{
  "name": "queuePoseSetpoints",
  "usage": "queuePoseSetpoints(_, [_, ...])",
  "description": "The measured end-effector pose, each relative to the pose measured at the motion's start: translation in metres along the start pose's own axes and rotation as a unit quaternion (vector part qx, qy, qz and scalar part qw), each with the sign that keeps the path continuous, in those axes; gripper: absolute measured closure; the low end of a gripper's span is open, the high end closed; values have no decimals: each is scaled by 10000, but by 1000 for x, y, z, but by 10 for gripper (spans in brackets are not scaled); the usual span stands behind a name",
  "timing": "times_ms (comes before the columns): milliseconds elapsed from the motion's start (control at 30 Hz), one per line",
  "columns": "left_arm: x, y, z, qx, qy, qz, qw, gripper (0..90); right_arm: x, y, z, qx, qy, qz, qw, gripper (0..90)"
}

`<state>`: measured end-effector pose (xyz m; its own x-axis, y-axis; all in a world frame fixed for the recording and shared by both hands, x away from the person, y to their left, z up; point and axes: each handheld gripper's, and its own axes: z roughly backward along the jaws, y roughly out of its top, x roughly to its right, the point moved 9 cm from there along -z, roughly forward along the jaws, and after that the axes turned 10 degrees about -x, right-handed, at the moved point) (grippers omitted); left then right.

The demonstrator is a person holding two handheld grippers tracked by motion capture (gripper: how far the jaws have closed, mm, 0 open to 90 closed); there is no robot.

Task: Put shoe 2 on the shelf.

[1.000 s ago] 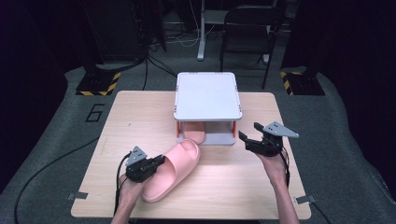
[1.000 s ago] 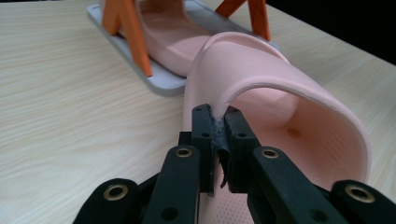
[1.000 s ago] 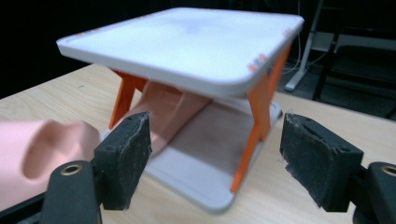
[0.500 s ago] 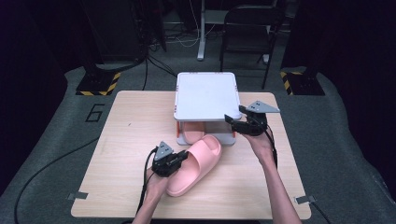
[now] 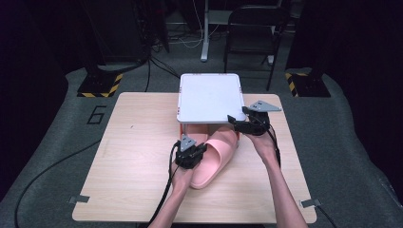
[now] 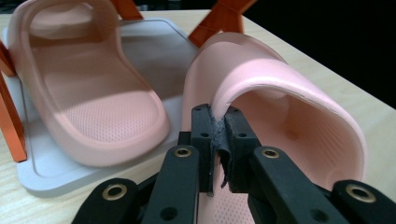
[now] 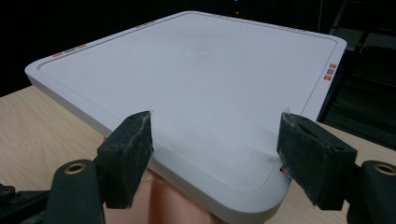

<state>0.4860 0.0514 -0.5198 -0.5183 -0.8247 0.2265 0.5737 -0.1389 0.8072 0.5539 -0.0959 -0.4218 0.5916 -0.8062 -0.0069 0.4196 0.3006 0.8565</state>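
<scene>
The wooden tabletop (image 5: 133, 156) carries a small two-level rack (image 5: 209, 97) at its far middle: a white top shelf over a white lower tray (image 6: 93, 154), joined by orange legs (image 6: 9, 126). In the left gripper view one pink slide sandal (image 6: 88, 88) already lies on the lower tray, toe end pointing far into the rack, taking the tray's left side.

The second pink sandal (image 5: 216, 154) lies on the tabletop just near the rack, its long axis running from near-left to far-right, with the toe end at or just under the top shelf's near edge. Whether that toe already rests on the tray cannot be told from the high view.

The left claw (image 5: 192, 154) is clamped narrow on this sandal's strap edge, at the sandal's left side; the left gripper view shows both pads pinching the pink rim between them. The right claw (image 5: 240, 123) stands wide apart and holds nothing, hovering at the near right corner of the top shelf, with the sandal's toe just below it.

Judging from the layout, the coming move is to slide the held sandal farther in beside its mate. The open space lies far and slightly right of the left claw, roughly along the sandal's own axis, so a push along that line should do. The right claw is nearer the toe and could steady it.
</scene>
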Motion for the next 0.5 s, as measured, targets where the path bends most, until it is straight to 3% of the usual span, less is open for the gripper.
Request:
queuePoseSetpoints(133, [-3,2,-12,-72,178,212,9996,845,0,0,0,-12,-11,7,10000,262])
queuePoseSetpoints(267, [-7,5,-21,-45,346,692,9970,846,2,1,0,-4,-60,26,10000,262])
queuePoseSetpoints(400, [-7,13,-28,-1,525,819,9953,846,2,0,0,-6,-60,16,10000,262])
queuePoseSetpoints(500, [-8,19,-32,0,704,783,9944,846,2,0,1,-2,-90,49,9999,262])
